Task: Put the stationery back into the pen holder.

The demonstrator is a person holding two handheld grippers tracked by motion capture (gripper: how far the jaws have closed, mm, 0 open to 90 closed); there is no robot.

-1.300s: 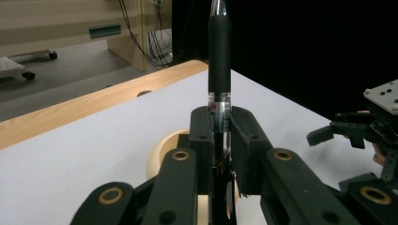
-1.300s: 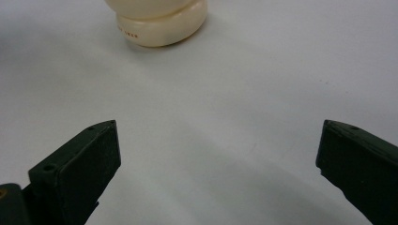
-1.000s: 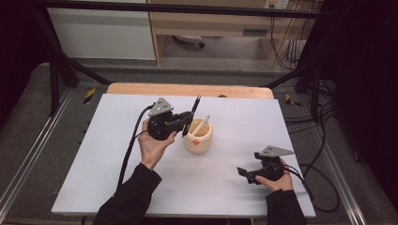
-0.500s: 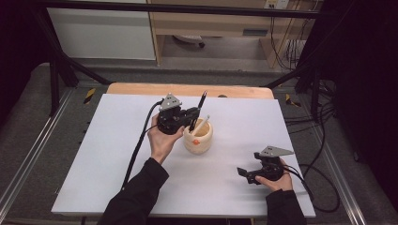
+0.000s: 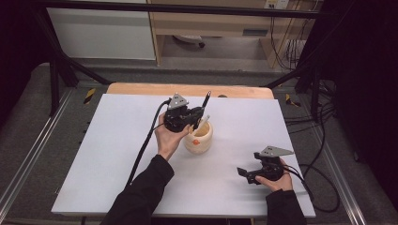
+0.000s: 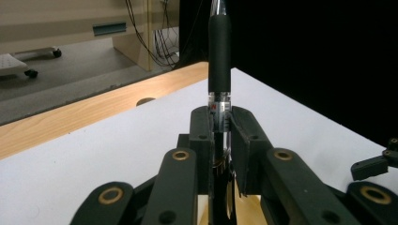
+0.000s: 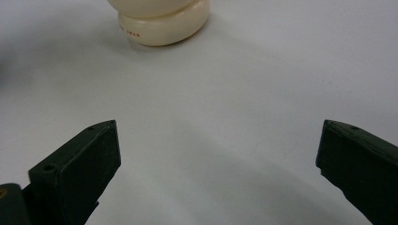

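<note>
Since a second ago we've carried our left gripper (image 5: 195, 117), fingers clamped mid-barrel on the light, stiff, slippery black rubber-gripped pen (image 6: 219, 56), over the cream ceramic cup (image 5: 199, 138); right gripper (image 5: 244, 173) fingers wide

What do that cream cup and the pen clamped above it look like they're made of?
The cup looks like glazed ceramic, perhaps plastic: smooth cream surface with a soft sheen and a thick rounded foot. The pen seems plastic: a matte black, rubbery-looking grip sleeve above a clear barrel section, held by the left gripper.

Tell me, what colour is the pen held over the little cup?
The pen has a black grip above a clear barrel, clearest in the left gripper view; the cup is cream.
</note>
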